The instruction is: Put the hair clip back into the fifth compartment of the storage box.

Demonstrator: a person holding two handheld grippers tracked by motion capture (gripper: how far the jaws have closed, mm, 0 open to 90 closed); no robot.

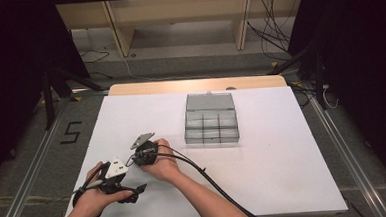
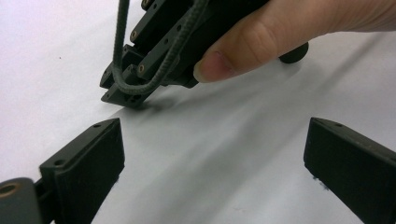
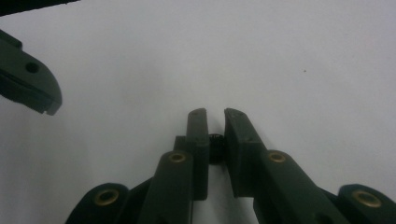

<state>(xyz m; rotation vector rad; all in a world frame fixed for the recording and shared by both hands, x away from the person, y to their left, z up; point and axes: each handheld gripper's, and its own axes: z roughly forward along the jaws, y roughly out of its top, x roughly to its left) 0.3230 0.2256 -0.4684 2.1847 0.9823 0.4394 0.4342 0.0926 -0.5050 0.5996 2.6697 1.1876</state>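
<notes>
On the near-left part of the white desk (image 1: 264, 170), the left hand-held gripper (image 1: 130, 192) lies low in the person's left hand (image 1: 93, 199), its jaws spread wide with only bare desk surface between them. Just to its right, the right hand-held gripper (image 3: 215, 126) points down at the desk in the right hand (image 1: 164, 165), jaws drawn close around a small dark ridged object (image 3: 215, 148) pinched between them; what it is cannot be told. Farther right and back, well apart from both hands, a clear compartment box (image 1: 211, 124) stands with its lid open.
</notes>
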